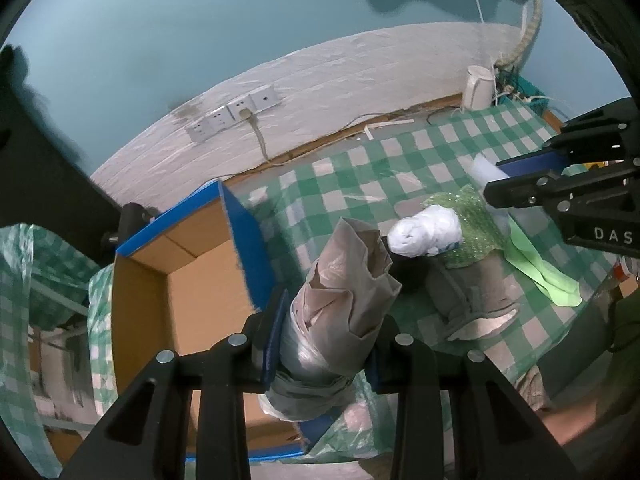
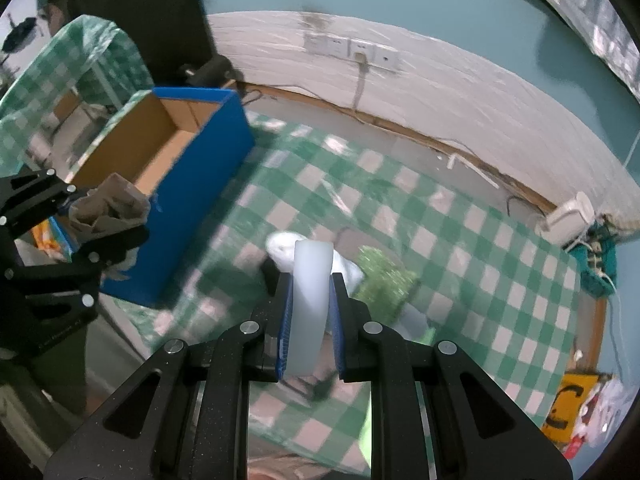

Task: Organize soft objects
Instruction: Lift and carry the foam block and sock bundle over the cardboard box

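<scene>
My left gripper [image 1: 326, 344] is clamped on a beige bag roll [image 1: 344, 300]. The blue pads press both its sides, and the roll stands up between the fingers with its long axis along them, crumpled end pointing away from me. My right gripper [image 2: 310, 320] is pinching a white foam strip [image 2: 310, 304]; the strip stands on edge between the pads and sticks out past the tips.

The relation that matters is the box [image 1: 176, 280]. It is open-topped, blue outside and bare cardboard inside, and looks empty. In the left view it sits just left of the roll, its near wall right beside the left pad. So the left hand is the nearer one, probably a short sideways shift and a drop.

From the right view the box [image 2: 192, 152] lies well off to the upper left, with the left gripper [image 2: 86, 226] and roll [image 2: 106, 206] between me and it. I judge left goes first and right waits or crosses after.

Still on the checked cloth [image 1: 360, 176]: white bundle [image 1: 426, 232], green bubble wrap [image 1: 472, 220], grey cloth [image 1: 472, 292], lime sheet [image 1: 544, 272].
</scene>
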